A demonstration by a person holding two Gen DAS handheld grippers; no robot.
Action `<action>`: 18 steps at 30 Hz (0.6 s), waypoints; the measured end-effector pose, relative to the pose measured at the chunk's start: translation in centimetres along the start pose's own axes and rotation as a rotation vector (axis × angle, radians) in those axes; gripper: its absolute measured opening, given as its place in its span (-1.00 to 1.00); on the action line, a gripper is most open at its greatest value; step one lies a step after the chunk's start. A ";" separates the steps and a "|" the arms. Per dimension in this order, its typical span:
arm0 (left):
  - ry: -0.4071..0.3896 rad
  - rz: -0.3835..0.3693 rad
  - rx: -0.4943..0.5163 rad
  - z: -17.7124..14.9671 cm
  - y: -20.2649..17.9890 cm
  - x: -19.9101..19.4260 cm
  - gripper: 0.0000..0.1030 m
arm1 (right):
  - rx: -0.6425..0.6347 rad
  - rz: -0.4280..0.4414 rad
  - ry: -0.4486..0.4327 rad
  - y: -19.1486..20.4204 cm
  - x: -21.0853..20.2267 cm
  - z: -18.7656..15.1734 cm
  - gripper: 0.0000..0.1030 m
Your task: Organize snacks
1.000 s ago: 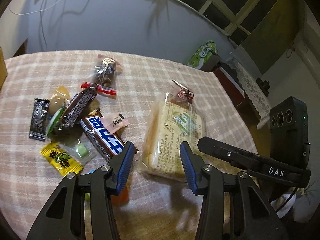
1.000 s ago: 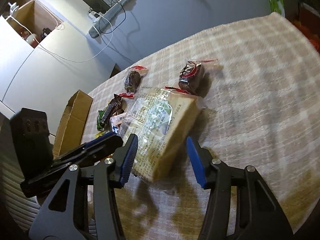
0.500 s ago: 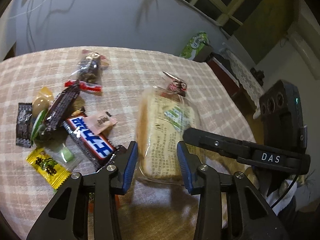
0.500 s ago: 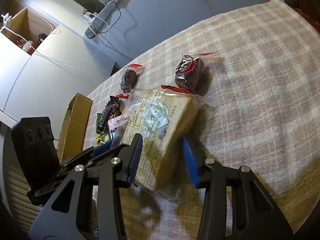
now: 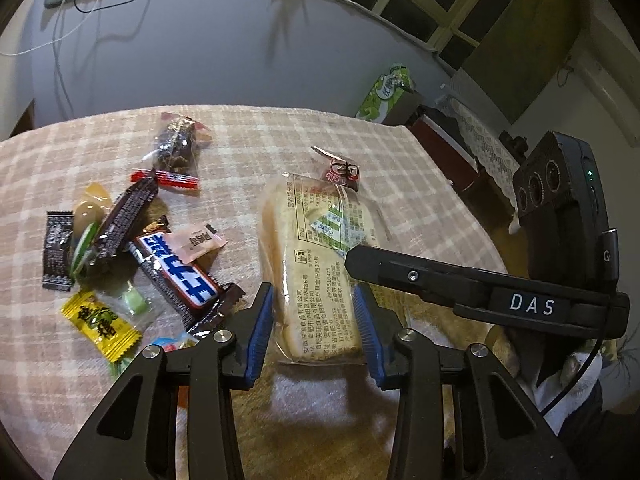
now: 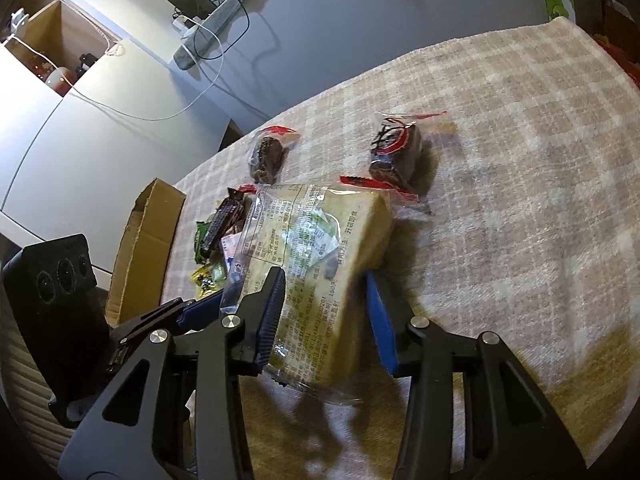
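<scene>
Nearest the cameras, both tools work the same thing: the left hand-held gripper (image 5: 313,322) has its blue ribbed pads pressed against the near end of the clear-wrapped loaf of sliced bread (image 5: 320,264), and the right hand-held gripper (image 6: 326,312) clamps that same end from the other side. Two grips probably suit it because the loaf is long, soft and squashable, and its crinkly film is slippery. It lies on the tabletop under a pink and cream checked cloth (image 6: 520,152), a nubbly weave that should keep wrappers from sliding.

Just left of the loaf sits a loose heap of small sweets: a glossy brown and blue chocolate bar (image 5: 180,276), a flat yellow sachet (image 5: 100,326) and a black sachet (image 5: 58,250). Beyond the loaf's far end rests a dark cake in clear film with red trim (image 6: 394,150). At the tabletop's left edge stands an open brown cardboard box (image 6: 144,244), likely the destination.
</scene>
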State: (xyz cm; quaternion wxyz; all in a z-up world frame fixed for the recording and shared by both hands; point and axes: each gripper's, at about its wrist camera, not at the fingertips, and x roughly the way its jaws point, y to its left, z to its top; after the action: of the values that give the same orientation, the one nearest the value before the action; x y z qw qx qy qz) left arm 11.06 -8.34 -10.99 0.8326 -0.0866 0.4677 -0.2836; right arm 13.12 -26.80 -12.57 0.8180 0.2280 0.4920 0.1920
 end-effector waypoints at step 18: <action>-0.155 0.085 -0.070 -1.0 3.7 -8.2 -0.25 | -0.163 0.064 0.001 9.2 1.2 0.6 -0.16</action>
State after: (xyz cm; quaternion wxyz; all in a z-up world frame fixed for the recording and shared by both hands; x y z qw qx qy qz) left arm 8.38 -0.59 -7.04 0.8741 -0.1172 0.4148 -0.2239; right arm 13.33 -18.70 -8.01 0.8271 0.1763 0.4673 0.2577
